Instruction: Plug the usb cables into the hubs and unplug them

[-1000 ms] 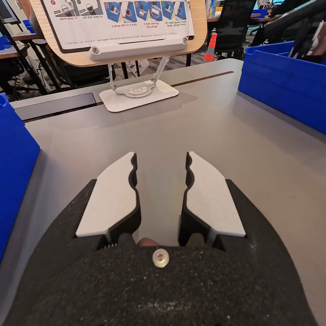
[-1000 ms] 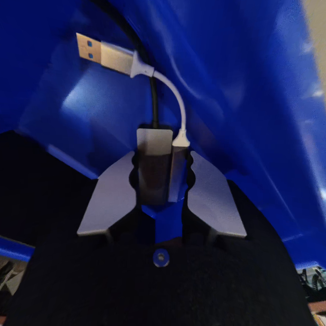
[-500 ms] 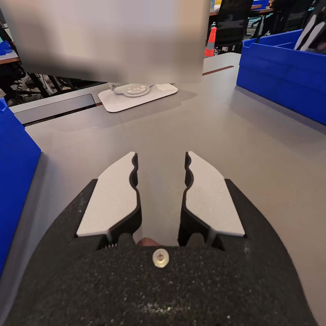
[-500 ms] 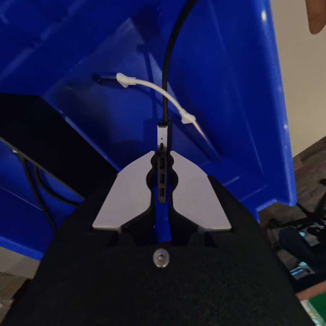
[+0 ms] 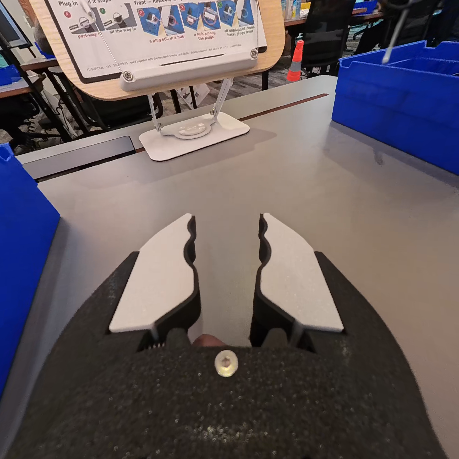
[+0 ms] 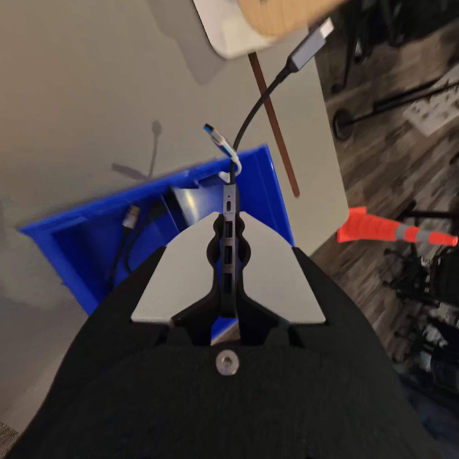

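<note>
My right gripper (image 6: 228, 218) is shut on a slim grey USB hub (image 6: 229, 238), held edge-on so its row of ports faces the camera. The hub's black cable (image 6: 258, 99) curves up to a grey plug (image 6: 310, 42). A short white cable with a silver, blue-tipped USB plug (image 6: 218, 141) hangs beside the hub's far end. The hub is lifted above a blue bin (image 6: 260, 173) that holds more cables (image 6: 129, 218). My left gripper (image 5: 226, 218) is open and empty, low over the grey table (image 5: 298, 198).
A wooden instruction board on a white stand (image 5: 196, 134) sits at the table's far side. Blue bins stand at the right (image 5: 397, 104) and left (image 5: 19, 223) of the left gripper. An orange cone (image 6: 395, 233) and chairs are beyond the table. One gripper's finger ends stand about 40 centimeters off the other's.
My right gripper has lifted the hub up out of the blue bin, with the white cable trailing along. The left gripper has stayed open and almost still.
</note>
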The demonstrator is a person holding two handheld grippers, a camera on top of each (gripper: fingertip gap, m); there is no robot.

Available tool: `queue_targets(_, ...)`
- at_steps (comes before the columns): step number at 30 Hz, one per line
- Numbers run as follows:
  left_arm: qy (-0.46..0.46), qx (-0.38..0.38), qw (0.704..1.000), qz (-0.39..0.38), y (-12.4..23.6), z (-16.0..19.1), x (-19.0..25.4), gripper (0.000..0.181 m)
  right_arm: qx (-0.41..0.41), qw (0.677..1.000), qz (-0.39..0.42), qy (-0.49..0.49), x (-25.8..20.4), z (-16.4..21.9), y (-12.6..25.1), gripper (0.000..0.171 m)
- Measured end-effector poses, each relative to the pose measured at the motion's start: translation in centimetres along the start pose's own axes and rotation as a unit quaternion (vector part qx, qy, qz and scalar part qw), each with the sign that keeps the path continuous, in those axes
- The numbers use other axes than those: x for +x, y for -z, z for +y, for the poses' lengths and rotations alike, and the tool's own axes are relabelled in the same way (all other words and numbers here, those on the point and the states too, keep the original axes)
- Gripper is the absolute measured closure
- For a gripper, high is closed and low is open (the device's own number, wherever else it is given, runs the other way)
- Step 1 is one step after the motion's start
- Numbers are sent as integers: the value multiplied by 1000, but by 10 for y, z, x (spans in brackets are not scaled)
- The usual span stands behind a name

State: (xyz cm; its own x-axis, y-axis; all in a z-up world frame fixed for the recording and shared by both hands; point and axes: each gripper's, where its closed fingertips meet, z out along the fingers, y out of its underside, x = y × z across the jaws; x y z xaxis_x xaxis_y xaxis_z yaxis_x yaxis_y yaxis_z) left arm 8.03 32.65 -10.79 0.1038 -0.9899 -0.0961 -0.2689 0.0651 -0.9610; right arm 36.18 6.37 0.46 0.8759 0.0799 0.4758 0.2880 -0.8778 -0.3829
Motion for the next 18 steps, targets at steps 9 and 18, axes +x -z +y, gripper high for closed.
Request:
queue_targets(9, -3, 54, 999, -9, 64, -22, -14, 139, 145, 978, -36, 145, -95, -198, 8, 163)
queue_targets(18, 41, 83, 993, -73, 152, -16, -60, 139, 276, 925, -88, 247, -184, -425, -12, 163)
